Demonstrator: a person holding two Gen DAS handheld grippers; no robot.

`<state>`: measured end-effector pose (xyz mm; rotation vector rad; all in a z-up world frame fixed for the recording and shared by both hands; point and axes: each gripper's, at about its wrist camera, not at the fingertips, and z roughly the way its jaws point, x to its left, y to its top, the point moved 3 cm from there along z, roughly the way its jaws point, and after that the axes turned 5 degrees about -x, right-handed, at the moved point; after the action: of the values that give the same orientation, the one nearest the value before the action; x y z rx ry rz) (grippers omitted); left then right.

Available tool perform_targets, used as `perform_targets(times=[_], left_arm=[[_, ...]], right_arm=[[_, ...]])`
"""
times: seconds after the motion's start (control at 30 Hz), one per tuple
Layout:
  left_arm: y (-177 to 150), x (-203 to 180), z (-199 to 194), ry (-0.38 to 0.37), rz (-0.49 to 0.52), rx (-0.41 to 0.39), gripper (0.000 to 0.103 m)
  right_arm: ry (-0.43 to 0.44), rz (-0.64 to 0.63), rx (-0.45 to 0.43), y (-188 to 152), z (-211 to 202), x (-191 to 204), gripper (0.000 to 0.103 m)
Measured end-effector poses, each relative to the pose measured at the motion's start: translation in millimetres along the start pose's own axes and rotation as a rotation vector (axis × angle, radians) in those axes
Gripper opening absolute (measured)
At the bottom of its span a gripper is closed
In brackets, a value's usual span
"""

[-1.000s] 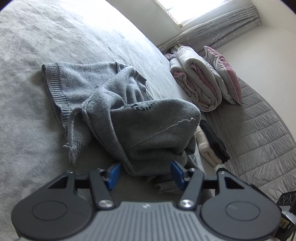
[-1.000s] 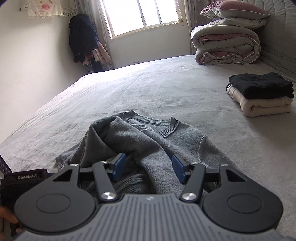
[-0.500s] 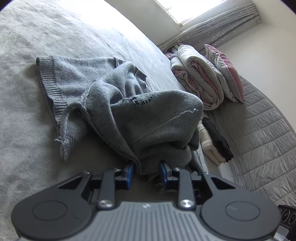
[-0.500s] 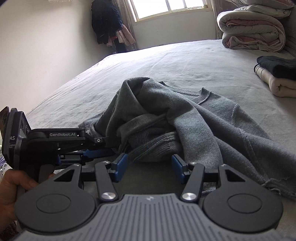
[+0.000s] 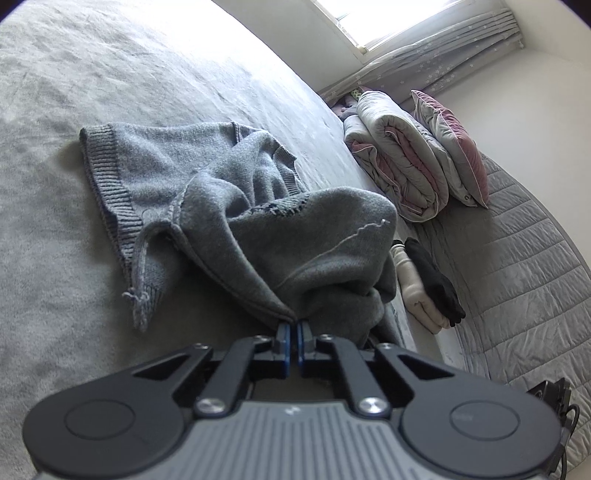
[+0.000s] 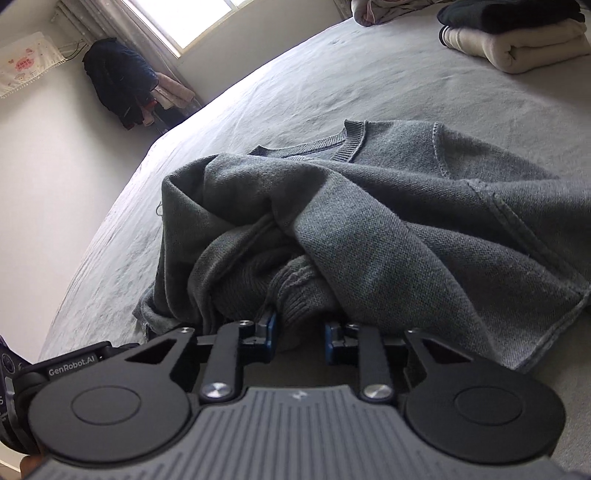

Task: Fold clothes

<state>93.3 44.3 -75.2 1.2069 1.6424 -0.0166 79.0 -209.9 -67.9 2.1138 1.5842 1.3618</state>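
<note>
Left gripper (image 5: pixel 293 326) pinches near edge of crumpled grey sweater (image 5: pixel 258 236) on bed (image 5: pixel 55 258). Right gripper (image 6: pixel 300 332) closing around ribbed fold, pads not yet pressing.

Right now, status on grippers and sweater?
Left gripper shut on grey sweater edge. Right gripper closing around bunched hem, gap remains. Nothing in the way.

The sweater (image 5: pixel 229 206) is mid-grey knit with darker ribbed bands at hem and collar. The bed (image 5: pixel 110 74) cover is a paler plain grey. The folded duvet (image 5: pixel 399 173) is light grey with a pink lining, the pillow (image 5: pixel 454 147) grey and dusty pink. A black garment (image 6: pixel 517 11) lies on a cream one (image 6: pixel 517 44). Each tool (image 5: pixel 294 330) is black with blue pads (image 6: pixel 271 332)
</note>
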Motion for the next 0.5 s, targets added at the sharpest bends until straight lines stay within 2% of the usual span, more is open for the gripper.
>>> perform_targets(times=[0.03, 0.13, 0.5], left_arm=[[1, -1, -2, -0.002, 0.008, -0.004, 0.003], [5, -1, -8, -0.006, 0.021, -0.015, 0.003], [21, 8, -47, -0.017, 0.021, -0.081, 0.003]], right_arm=[[0.002, 0.003, 0.002, 0, -4, 0, 0.014], [0.007, 0.005, -0.005, 0, -17, 0, 0.012], [0.049, -0.024, -0.041, -12, -76, 11, 0.011]])
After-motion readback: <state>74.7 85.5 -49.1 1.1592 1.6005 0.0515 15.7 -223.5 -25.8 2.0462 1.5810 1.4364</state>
